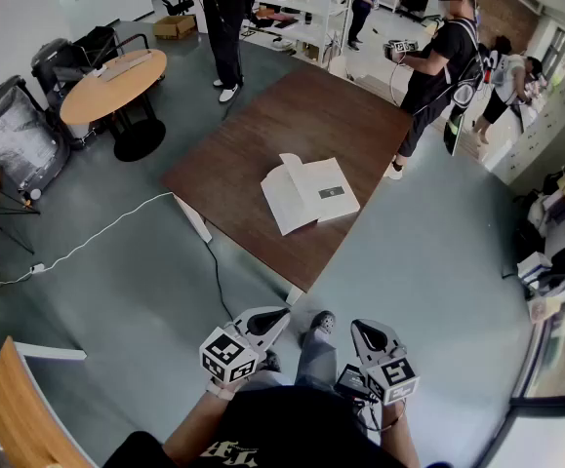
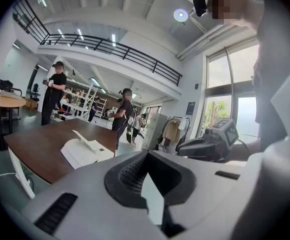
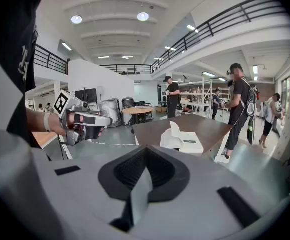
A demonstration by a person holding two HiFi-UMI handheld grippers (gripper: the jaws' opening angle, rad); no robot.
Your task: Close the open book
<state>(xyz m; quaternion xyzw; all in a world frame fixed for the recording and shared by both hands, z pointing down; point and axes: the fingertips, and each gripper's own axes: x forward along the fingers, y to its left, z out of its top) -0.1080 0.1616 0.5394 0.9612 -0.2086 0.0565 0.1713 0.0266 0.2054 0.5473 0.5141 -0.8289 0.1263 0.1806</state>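
Observation:
The open white book (image 1: pixel 308 193) lies on the brown table (image 1: pixel 262 135), one page standing partly up near its spine. Both grippers hang low by my body, well short of the table's near corner. My left gripper (image 1: pixel 280 313) is shut and holds nothing; my right gripper (image 1: pixel 358 326) is likewise shut and empty. From the left gripper view, the book (image 2: pixel 82 151) is ahead to the left, beyond the shut jaws of the left gripper (image 2: pixel 146 155). The right gripper view has the book (image 3: pixel 182 140) ahead, past the right gripper (image 3: pixel 146 150).
One person (image 1: pixel 225 18) stands beyond the table's far corner, another (image 1: pixel 438 66) at its right side. A round wooden table (image 1: pixel 113 84) and wrapped chairs (image 1: pixel 14 135) are at left. A white cable (image 1: pixel 97 237) runs over the floor. A wooden desk corner (image 1: pixel 9 417) is at lower left.

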